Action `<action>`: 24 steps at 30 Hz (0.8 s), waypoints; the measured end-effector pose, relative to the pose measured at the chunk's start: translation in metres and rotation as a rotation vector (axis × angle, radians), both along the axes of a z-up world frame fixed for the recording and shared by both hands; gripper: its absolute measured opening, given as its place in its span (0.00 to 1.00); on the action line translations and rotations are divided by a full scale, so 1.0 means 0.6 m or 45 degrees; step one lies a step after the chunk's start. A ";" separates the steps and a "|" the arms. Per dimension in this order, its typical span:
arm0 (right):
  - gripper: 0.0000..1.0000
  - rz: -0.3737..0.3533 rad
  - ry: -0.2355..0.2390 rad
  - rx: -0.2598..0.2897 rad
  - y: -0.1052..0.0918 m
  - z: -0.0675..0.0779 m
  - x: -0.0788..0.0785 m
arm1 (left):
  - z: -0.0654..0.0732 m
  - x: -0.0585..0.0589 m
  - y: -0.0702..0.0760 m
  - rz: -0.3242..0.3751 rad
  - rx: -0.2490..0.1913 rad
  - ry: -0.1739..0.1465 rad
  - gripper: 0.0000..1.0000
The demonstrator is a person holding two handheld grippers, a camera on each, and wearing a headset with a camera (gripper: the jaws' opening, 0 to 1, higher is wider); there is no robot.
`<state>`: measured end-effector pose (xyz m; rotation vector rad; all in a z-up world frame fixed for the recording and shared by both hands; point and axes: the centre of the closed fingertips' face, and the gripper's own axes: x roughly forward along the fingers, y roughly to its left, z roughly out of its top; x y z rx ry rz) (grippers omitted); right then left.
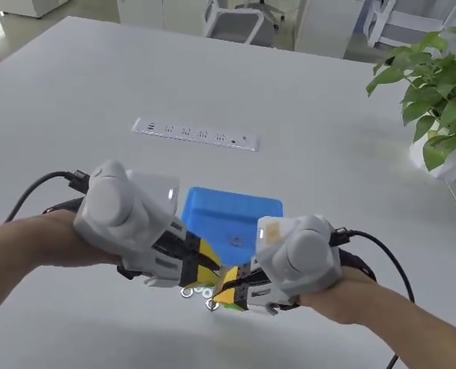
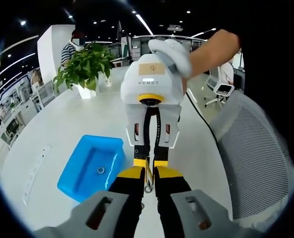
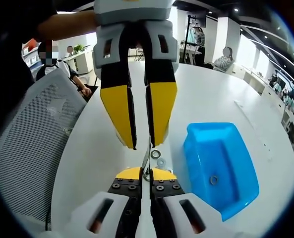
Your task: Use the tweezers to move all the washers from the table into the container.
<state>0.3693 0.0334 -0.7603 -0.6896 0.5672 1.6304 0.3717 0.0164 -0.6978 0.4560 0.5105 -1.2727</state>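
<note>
My two grippers face each other low over the white table (image 1: 97, 92). The left gripper (image 1: 208, 270) (image 2: 149, 173) and the right gripper (image 1: 226, 292) (image 3: 146, 173) both have their yellow-tipped jaws closed on thin metal tweezers (image 3: 147, 156) (image 2: 147, 171) held between them. In the right gripper view the left gripper (image 3: 147, 141) comes down from the top. Loose washers (image 1: 187, 292) (image 3: 155, 154) lie on the table just below the jaws. The blue container (image 1: 231, 211) (image 2: 89, 166) (image 3: 221, 166) sits right behind them, with one washer (image 1: 236, 241) (image 2: 101, 170) (image 3: 214, 179) inside.
A white power strip (image 1: 194, 134) lies farther back on the table. A potted plant (image 1: 435, 100) (image 2: 85, 67) stands at the right edge. A grey mesh chair (image 2: 256, 158) (image 3: 32, 144) is at the near side. People sit in the background.
</note>
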 end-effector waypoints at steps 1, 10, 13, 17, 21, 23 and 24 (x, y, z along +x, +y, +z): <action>0.04 0.000 0.000 0.000 0.000 0.000 0.000 | 0.000 -0.001 0.002 0.002 0.000 0.003 0.13; 0.04 -0.010 0.003 0.006 0.000 0.000 0.000 | -0.007 -0.010 0.024 0.049 -0.005 0.033 0.18; 0.04 -0.015 0.006 0.008 -0.001 0.000 0.000 | -0.010 -0.013 0.034 0.072 -0.004 0.039 0.20; 0.04 -0.014 0.002 0.008 -0.003 0.000 0.001 | -0.013 -0.018 0.041 0.100 -0.020 0.055 0.21; 0.04 -0.015 0.000 0.008 -0.004 0.002 0.002 | -0.019 -0.022 0.049 0.123 -0.028 0.072 0.25; 0.04 -0.018 -0.002 0.010 -0.005 0.004 0.004 | -0.024 -0.025 0.055 0.145 -0.033 0.090 0.28; 0.04 -0.020 -0.002 0.012 -0.006 0.007 0.005 | -0.025 -0.027 0.056 0.151 -0.035 0.091 0.29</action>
